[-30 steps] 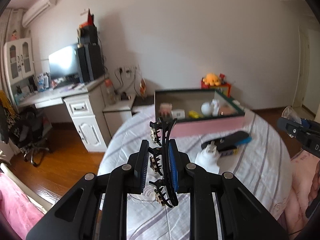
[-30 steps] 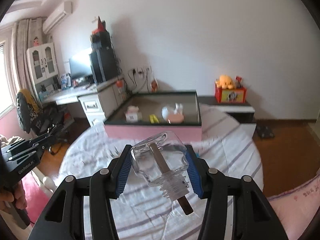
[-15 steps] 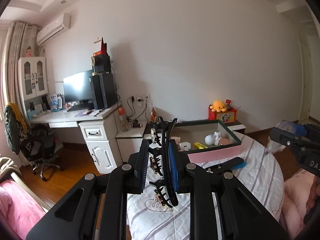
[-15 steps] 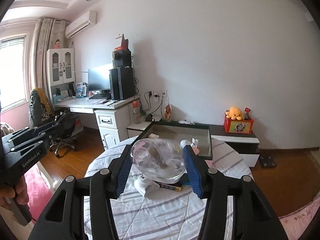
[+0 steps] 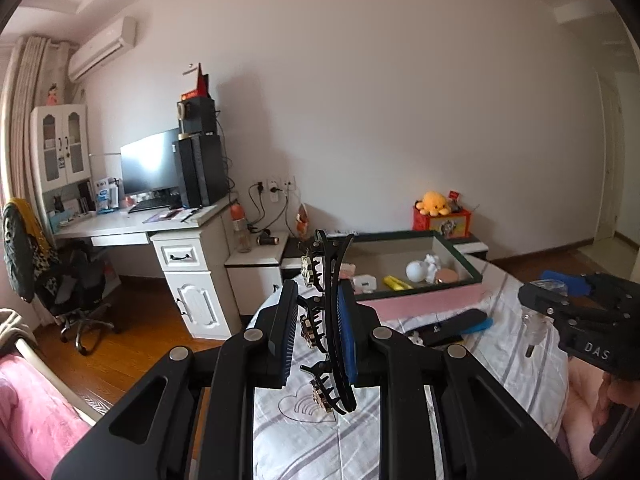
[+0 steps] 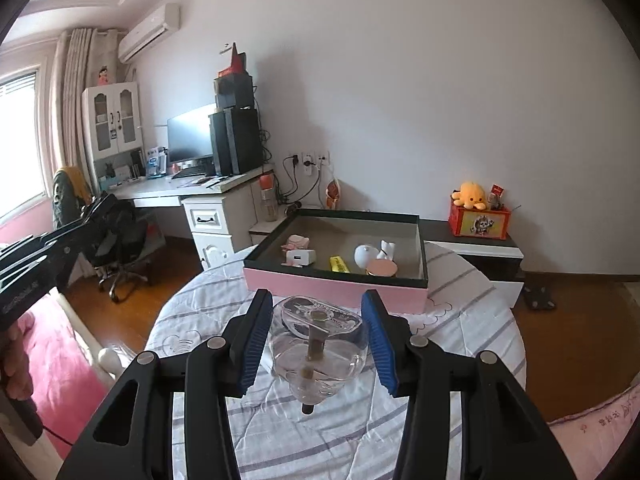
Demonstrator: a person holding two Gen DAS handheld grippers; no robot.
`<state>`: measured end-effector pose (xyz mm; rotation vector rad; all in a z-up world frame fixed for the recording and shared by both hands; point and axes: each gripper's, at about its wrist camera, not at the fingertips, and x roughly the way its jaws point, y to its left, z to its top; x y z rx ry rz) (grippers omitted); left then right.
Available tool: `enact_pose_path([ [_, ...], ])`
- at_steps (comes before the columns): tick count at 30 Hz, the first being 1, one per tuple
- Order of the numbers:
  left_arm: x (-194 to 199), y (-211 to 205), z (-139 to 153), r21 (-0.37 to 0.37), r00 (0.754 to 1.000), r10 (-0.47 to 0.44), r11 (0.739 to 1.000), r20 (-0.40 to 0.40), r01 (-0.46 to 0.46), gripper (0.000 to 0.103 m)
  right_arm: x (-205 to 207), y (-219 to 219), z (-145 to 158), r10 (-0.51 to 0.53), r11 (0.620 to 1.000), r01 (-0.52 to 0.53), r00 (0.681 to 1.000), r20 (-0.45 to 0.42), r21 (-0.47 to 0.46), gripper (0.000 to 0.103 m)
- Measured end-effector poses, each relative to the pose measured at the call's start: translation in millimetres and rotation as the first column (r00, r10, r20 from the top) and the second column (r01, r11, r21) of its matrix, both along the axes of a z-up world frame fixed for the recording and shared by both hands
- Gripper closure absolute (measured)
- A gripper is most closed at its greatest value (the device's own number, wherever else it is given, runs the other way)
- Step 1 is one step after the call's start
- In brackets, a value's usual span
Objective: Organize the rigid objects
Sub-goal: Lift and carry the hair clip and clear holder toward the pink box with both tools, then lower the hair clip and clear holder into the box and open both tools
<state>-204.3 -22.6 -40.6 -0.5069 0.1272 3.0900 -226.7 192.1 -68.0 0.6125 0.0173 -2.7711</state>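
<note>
- So the pink box (image 6: 334, 290) at the surface's far edge already holds a few bits.
- Left gripper (image 5: 318, 332) jaws pinch a black hair claw (image 5: 330, 320), held up.
- Right gripper (image 6: 316, 342) jaws have just been closing on a glass bottle (image 6: 316, 354).
- Leftovers near the box, maybe a stapler (image 5: 456, 322)?

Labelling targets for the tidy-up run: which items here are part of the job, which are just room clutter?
Job:
- black hair claw clip, in the left gripper
- clear glass bottle, in the right gripper
- pink-sided box, already holding small items
- dark stapler-like item on the table

Lying about:
- monitor
- orange plush
- office chair
</note>
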Motion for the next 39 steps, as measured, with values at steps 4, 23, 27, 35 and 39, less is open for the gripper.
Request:
enact_pose_path([
  [4,6.8,1.3,5.7,-0.013,0.999,0.016,1.0,-0.031,-0.017,0.084,11.1,-2.5,15.7,0.01,1.0,-0.01,0.999,-0.047,0.003,0.055],
  [23,22.7,-0.3,22.2,-0.044,0.995,0.045,0.998,-0.089,-0.049,0.084,27.3,-14.6,42.4,0.054,0.998,-0.049,0.99,-0.133,0.038,0.055],
  [27,4.6,7.1,18.8,-0.053,0.997,0.035,0.998,-0.067,-0.038,0.084,16.6,-11.9,40.9,0.049,0.998,-0.045,0.991,-0.125,0.039,0.055],
  [35,-57.1,37.3,3.5,-0.051,0.997,-0.072,0.996,0.013,0.073,0.084,-24.6,1.1,32.2,0.021,0.999,-0.016,0.995,-0.097,0.049,0.055],
  [39,-99.2,58.0,-7.6,-0.069,0.99,-0.124,0.989,0.066,0.128,0.084,-59.1,7.7,18.5,0.01,0.998,-0.007,0.999,-0.049,0.056,0.055],
])
